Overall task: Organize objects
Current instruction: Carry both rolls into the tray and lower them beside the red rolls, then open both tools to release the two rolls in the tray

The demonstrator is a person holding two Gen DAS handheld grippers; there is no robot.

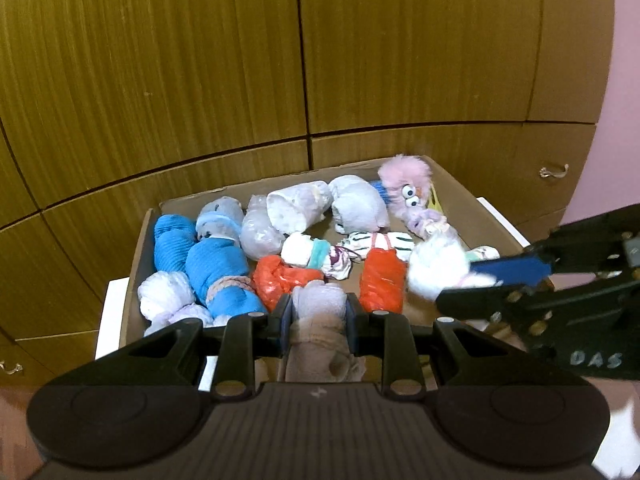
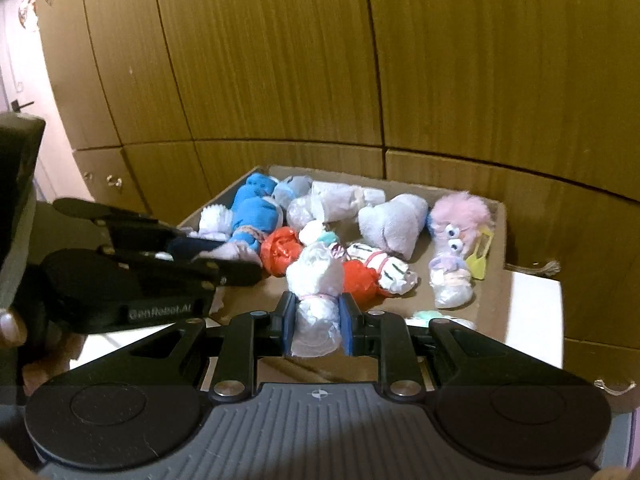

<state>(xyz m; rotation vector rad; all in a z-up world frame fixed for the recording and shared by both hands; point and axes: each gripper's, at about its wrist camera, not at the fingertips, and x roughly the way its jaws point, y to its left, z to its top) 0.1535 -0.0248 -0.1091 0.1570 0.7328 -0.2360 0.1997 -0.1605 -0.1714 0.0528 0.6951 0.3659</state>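
Both claws are loaded over the cardboard box! The left claw is clamped tight on a pale pinkish sock roll, pads pressing its sides, and the right claw is squeezed just as snugly on a white sock roll. Beyond the fingertips, lower in the box, lie the rest: blue bundles left of the left claw, orange rolls just ahead of it, a fuzzy pink toy in the far right corner. This reads as the carry-off step (two picked at once, it seems). Next move, by my call: hold both grips firm, clear the box wall, and find each roll its place without the claws colliding.
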